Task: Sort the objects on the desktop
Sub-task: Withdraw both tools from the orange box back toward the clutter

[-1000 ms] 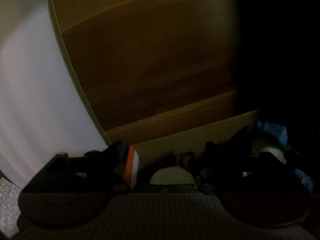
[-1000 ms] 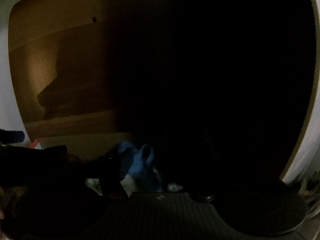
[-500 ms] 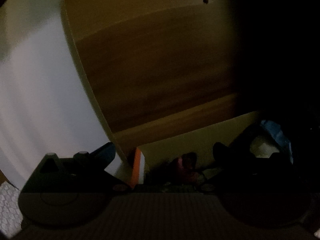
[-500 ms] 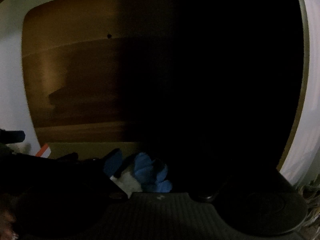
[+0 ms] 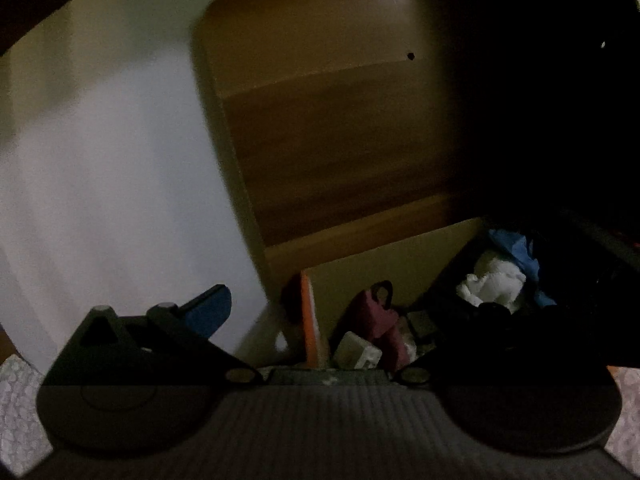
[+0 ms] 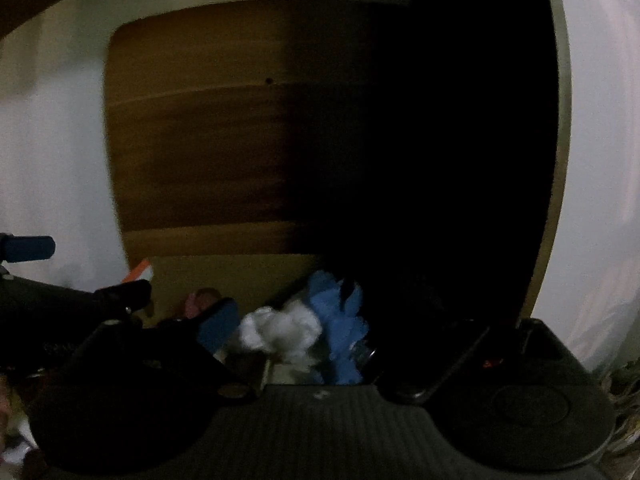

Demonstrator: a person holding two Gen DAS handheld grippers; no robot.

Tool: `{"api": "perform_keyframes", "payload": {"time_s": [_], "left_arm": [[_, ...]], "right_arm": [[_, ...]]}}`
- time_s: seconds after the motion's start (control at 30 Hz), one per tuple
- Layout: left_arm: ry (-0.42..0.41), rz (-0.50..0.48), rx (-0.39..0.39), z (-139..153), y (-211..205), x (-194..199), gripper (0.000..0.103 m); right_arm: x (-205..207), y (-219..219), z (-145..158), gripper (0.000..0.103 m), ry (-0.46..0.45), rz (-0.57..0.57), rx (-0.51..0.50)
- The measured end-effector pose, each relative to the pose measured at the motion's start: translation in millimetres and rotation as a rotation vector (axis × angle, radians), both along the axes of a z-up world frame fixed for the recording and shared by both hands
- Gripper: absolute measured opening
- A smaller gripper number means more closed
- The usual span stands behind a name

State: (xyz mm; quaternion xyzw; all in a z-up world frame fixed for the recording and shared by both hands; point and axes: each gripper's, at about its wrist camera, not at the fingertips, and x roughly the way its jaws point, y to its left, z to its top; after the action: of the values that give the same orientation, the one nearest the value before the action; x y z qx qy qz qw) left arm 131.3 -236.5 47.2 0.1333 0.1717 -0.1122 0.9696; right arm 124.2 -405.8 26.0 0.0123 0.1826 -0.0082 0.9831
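1. Fingers: right gripper has just been opening, jaws wide, nothing btwn them; left gripper looks wide open too, empty.
2. White wad and blue cloth lie in the box.
3. Back out slowly w/o snagging the cloth.

Left wrist view: sits on gripper body, looks forward and slightly down, close over open box against wood panel; white wall at left.

Right wrist view: same kind of mount, same downward tilt, close to same box from further right; right half dark.

Shared: wood panel with small hole, box wall, white wad, blue cloth, pink item. Left gripper's blue pad shows at right view's left edge.
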Motion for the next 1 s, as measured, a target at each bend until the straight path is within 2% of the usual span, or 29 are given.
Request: {"api": "perform_keyframes", "payload": {"time_s": [0.13,0.53,0.63,0.73,1.0], "left_arm": [[-0.044,-0.005,0.017,-2.5,6.4,-12.7,0.103],[-0.072,-0.01,0.004,-1.3,44.1,-57.6,0.103],[-0.065,-0.011,0.006,-2.4,53.3,-68.0,0.103],[-0.053,-0.016,-0.008,-2.7,64.8,-78.8,0.103],[-0.057,0.001,-0.034,-3.6,95.5,-102.9,0.103]], "right_arm": [[-14.2,12.0,-1.6,0.094,-0.004,0.021,-0.02],[-68.1,43.1,3.4,0.094,-0.022,0.082,-0.014],[-83.1,51.2,5.5,0.095,-0.03,0.099,-0.006],[-98.7,62.0,6.7,0.101,-0.042,0.114,-0.007],[-130.3,92.9,10.7,0.102,-0.06,0.181,-0.026]]}}
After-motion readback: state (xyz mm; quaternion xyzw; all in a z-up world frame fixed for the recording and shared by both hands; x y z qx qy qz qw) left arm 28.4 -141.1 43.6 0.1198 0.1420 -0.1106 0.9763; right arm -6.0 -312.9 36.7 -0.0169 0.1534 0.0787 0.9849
